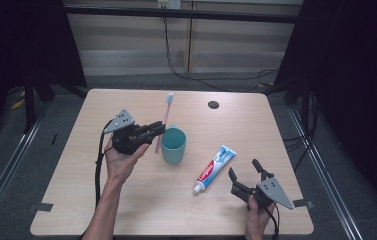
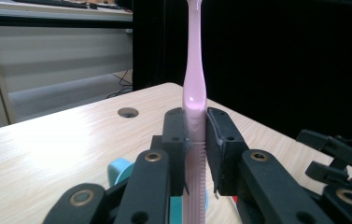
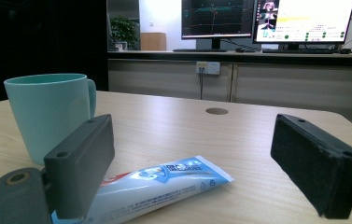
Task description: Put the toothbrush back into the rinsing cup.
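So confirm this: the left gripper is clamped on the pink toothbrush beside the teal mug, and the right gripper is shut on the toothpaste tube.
Wrong on the right gripper: the right gripper view shows its jaws wide apart, with the toothpaste tube lying free on the table. The left gripper does clamp the pink toothbrush beside the teal mug.

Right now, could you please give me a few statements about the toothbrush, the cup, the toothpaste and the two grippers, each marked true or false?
1. The left gripper is shut on the pink toothbrush. True.
2. The toothbrush lies flat on the table. False: it stands upright, lifted beside the cup.
3. The right gripper is open. True.
4. The toothpaste is inside the teal cup. False: it lies on the table beside the cup.
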The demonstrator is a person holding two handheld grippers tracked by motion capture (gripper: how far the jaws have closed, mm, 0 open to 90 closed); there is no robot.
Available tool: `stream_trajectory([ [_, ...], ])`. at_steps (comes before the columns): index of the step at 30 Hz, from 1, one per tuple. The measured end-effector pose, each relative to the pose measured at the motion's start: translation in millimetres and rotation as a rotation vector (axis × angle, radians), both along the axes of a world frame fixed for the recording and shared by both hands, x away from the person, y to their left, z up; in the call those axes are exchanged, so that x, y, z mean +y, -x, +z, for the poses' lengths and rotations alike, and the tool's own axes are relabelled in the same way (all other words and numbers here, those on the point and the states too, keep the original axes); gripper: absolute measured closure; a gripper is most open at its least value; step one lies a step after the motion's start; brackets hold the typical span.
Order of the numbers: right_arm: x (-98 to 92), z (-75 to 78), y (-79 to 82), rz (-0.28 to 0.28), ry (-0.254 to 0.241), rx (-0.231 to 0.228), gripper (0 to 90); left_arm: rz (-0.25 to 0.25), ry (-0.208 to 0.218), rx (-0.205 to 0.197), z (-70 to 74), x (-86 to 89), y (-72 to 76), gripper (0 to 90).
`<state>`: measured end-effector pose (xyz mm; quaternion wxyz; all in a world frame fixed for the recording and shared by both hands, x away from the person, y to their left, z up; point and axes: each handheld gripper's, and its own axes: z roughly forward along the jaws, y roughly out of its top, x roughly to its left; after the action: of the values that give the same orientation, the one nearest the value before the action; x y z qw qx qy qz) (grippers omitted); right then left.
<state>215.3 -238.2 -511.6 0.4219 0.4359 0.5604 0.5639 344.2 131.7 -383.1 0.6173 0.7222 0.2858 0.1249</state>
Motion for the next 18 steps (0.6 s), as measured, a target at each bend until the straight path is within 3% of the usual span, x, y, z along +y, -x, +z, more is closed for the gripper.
stream_trajectory([
  [2, -0.1, 0.0, 0.1, -0.002, 0.001, 0.000, 12.9, 0.002, -0.003, -0.005, 0.3, -1.5, -1.3, 78.7],
  [6, 0.0, 0.0, 0.1, 0.000, 0.000, 0.000, 12.9, -0.010, 0.066, -0.006, 4.2, -6.1, -4.5, 78.7],
  [11, -0.1, 0.0, 0.2, 0.000, 0.001, 0.000, 12.9, -0.012, 0.004, -0.045, 10.8, -18.4, -6.0, 78.7],
  [18, 0.0, 0.0, 0.3, 0.000, 0.000, 0.001, 12.9, -0.027, -0.013, -0.046, 11.2, -25.9, -13.5, 78.7],
])
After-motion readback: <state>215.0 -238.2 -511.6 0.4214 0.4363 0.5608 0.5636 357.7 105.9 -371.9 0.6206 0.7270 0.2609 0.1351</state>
